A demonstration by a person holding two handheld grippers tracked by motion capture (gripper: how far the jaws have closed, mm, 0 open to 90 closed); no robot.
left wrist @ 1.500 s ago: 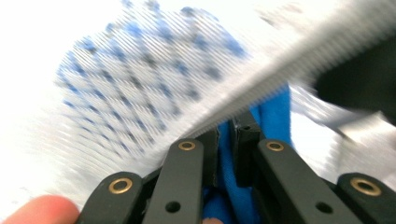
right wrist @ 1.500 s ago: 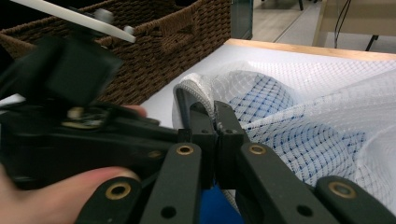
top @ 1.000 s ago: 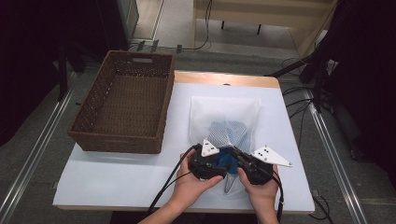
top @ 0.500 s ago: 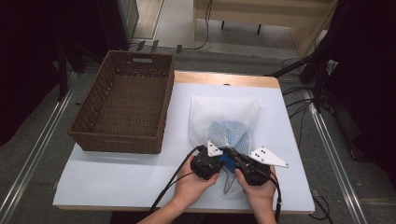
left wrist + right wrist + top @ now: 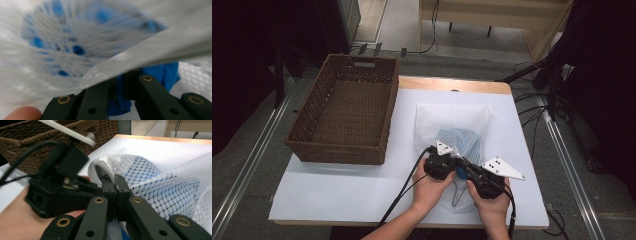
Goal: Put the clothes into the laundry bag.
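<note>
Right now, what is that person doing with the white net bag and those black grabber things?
A person holds a gripper in each hand at the near edge of the table. Both the left gripper and the right gripper are pinched shut on the opening edge of the white mesh bag; the left one's jaws have just closed there. Blue cloth shows inside the bag. The wicker basket sits beside it.

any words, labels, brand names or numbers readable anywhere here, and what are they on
No text, label, brand or number can be read in any view.
White mesh laundry bag holding a blue cloth: no tag or print visible.
Brown woven wicker basket: no label.
White table top: unmarked.
Grey three-cornered plate on the right gripper: a few dark dots, no letters.
</note>
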